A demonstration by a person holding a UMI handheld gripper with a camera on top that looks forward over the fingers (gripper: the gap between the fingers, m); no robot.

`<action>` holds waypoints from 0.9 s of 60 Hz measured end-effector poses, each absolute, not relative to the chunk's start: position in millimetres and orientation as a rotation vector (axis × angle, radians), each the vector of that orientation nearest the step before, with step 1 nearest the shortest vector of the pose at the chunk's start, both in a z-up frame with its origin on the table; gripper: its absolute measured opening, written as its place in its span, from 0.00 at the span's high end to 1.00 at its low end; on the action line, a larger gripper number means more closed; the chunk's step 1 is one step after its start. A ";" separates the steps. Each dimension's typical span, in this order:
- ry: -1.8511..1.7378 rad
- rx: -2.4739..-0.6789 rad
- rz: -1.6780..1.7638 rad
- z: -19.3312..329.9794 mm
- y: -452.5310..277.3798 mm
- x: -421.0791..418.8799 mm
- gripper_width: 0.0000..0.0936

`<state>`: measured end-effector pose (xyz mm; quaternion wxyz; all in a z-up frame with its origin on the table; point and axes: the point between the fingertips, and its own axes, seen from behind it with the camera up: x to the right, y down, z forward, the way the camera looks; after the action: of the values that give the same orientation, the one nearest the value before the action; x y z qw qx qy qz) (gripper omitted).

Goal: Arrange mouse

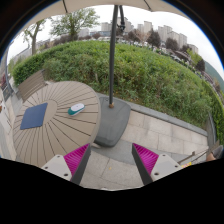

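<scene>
The jaws are open and empty, well back from the round bench (pixel 45 125); on it, what looks like a mouse (pixel 76 108) lies just beside a dark pad (pixel 34 116).

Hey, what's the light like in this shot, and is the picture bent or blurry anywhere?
Gripper view: soft, even daylight under a pale sky, no hard shadows or glare on the round wooden table; strong fisheye bending curves the hedge and the pole; the mouse and the dark mouse pad look small but fairly sharp; the open fingers sit close and slightly soft.
</scene>
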<state>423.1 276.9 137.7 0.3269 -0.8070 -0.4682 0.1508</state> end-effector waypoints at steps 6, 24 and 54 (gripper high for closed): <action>-1.264 -2.091 0.417 137.2 266.6 414.3 0.09; -1.413 -2.006 0.470 120.9 181.4 335.1 0.09; -1.350 -1.831 0.549 69.6 162.7 222.7 0.09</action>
<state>222.7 162.7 69.6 0.3899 -0.7204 -0.5313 0.2160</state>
